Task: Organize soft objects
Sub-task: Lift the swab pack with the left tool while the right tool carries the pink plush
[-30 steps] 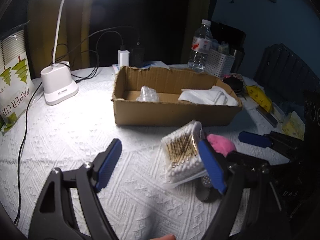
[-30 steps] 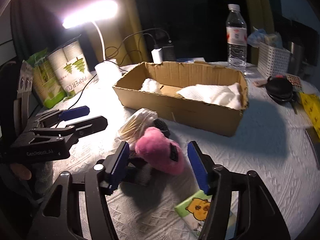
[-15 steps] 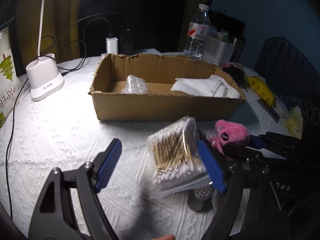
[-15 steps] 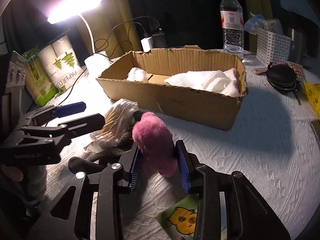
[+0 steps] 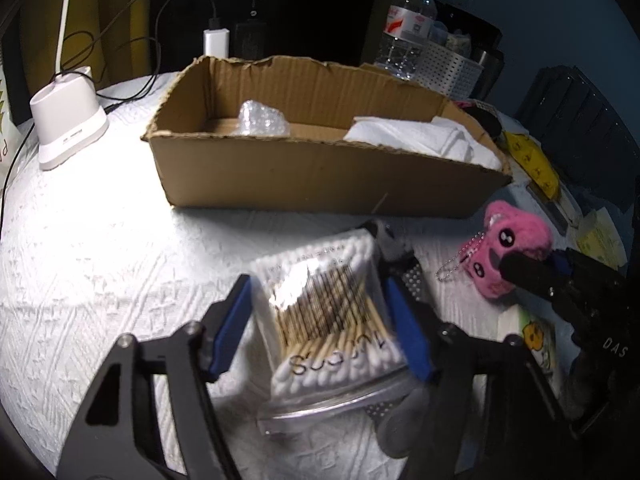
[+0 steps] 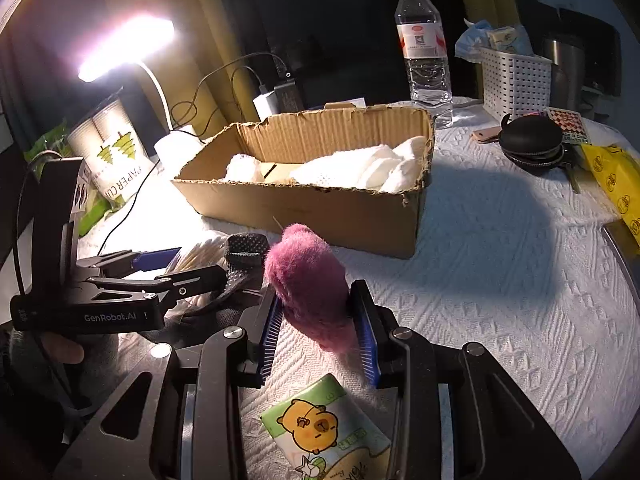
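Tongs: right gripper [image 6: 318, 322] clamps pink plush toy [image 6: 308, 284], left gripper [image 5: 320, 320] straddles cotton swab pack [image 5: 332, 312] unclosed; slick wrapper may slip.

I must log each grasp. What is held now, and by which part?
Right gripper clamps the pink plush toy across its body. Left gripper straddles the cotton swab pack, not visibly gripping.

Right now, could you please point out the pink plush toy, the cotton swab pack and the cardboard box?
pink plush toy [image 6: 308, 280], right wrist view, furry back.
cotton swab pack [image 5: 328, 304], left wrist view, middle.
cardboard box [image 5: 320, 176], left wrist view, front wall.
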